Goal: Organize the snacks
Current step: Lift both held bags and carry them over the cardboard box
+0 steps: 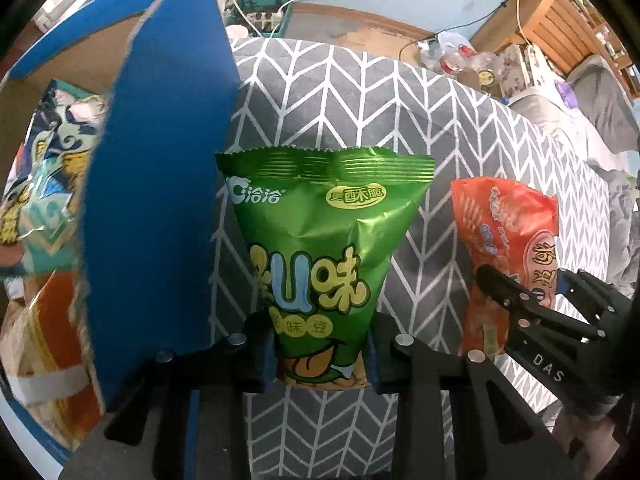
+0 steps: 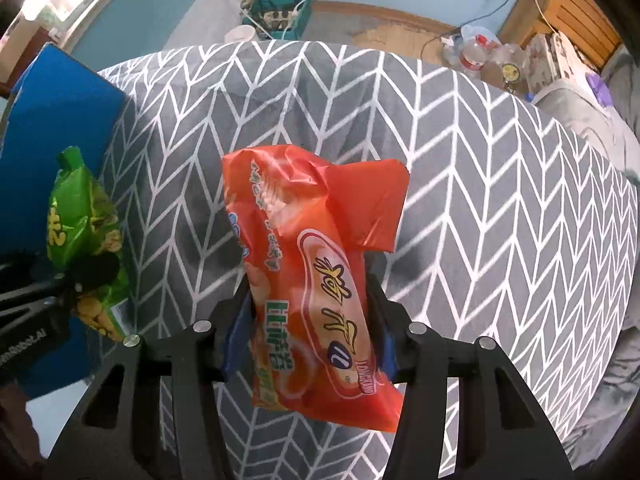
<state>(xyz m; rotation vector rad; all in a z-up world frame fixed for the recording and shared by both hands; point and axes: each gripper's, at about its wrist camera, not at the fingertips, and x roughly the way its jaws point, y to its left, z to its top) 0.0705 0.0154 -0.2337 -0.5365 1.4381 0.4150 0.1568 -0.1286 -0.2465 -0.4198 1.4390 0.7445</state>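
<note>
My left gripper is shut on a green snack bag and holds it above the table, right beside the blue flap of an open cardboard box. My right gripper is shut on an orange snack bag, also held above the table. The orange bag and right gripper show at the right of the left wrist view. The green bag and the box show at the left of the right wrist view.
The box holds a blue-and-teal snack bag and an orange packet. The table wears a grey cloth with white chevrons. Beyond it are cables, bottles, a green crate and a wooden shelf.
</note>
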